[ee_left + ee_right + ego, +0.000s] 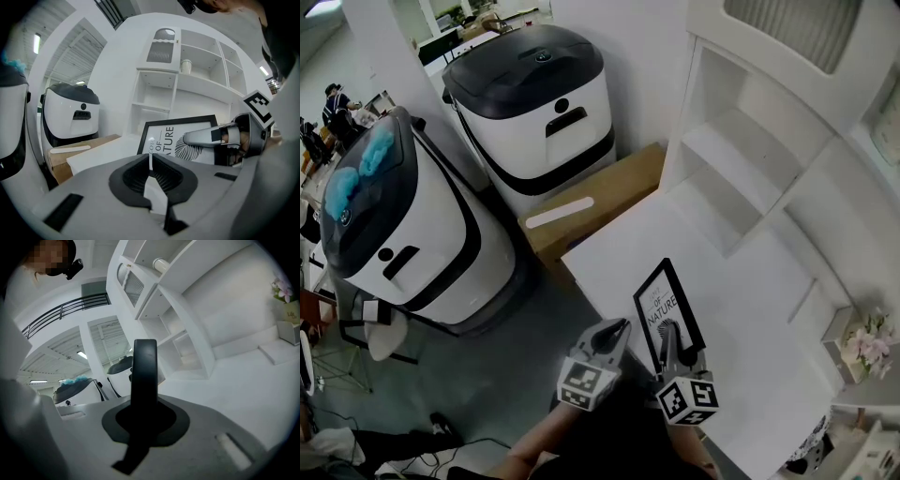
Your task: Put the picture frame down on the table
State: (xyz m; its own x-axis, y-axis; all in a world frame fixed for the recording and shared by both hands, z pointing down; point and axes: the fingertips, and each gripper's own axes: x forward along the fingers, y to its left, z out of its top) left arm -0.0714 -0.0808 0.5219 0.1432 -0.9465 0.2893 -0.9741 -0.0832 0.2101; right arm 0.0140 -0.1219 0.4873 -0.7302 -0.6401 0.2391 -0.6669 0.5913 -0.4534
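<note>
Item under inspection: black-rimmed rectangular picture frame (667, 302) with a white printed sheet, standing on edge with a slight lean, over the near part of the white bench (750, 281).
Right claw (668, 330): pressed together on the picture frame's lower rim. Its own view shows the dark rim edge-on between the jaws. The rim is thin, hence the near-complete closure.
Left claw (617, 328): pressed together, pinching nothing. It sits just beside the frame's left edge, apart from it. Judged idle, one grip being enough for a light, flat item.
Contact with bench: cannot tell; the frame's lower edge is hidden behind the claws.
Reason for hold, as judged: a low rim grip keeps the printed face clear and allows the frame to be tipped down flat.
Stage, as judged: frame not yet lying down; lowering is outstanding.
Landing area: bare bench beyond the frame. The white shelf unit (741, 141) and the small white pot of pink flowers (867, 342) stand well apart.
Risk, as judged: a single narrow pinch; the frame may swing, or slap down if released upright.
</note>
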